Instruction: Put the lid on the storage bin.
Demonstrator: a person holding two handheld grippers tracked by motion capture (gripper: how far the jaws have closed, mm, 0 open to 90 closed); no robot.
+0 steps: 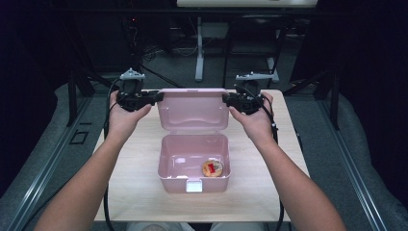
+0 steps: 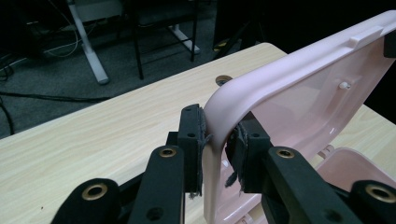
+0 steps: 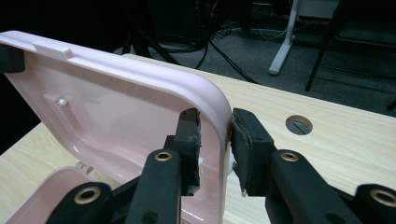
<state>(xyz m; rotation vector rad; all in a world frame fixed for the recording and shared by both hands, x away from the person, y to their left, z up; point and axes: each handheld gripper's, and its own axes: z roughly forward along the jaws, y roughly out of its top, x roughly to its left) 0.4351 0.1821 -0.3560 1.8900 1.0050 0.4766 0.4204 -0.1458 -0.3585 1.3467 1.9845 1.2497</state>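
Observation:
A pink plastic box [image 1: 166,161] stands on the wooden table [image 1: 130,192] with its lid [image 1: 192,109] raised upright. Inside, at the front right, lies a round golden item with a red mark [image 1: 212,168]. My left gripper [image 1: 155,97] holds the lid's upper left corner, and my right gripper [image 1: 227,98] holds the upper right one. In the left gripper view the jaws [image 2: 217,140] straddle the lid's rim [image 2: 299,102], pads against it. In the right gripper view the jaws [image 3: 215,140] clamp the rim [image 3: 121,107] the same way.
A white latch [image 1: 194,185] sits on the box's front wall. A round cable hole [image 3: 299,124] is set in the tabletop behind the lid. Beyond the far edge, desk legs [image 1: 199,53] and cables stand on the dark floor.

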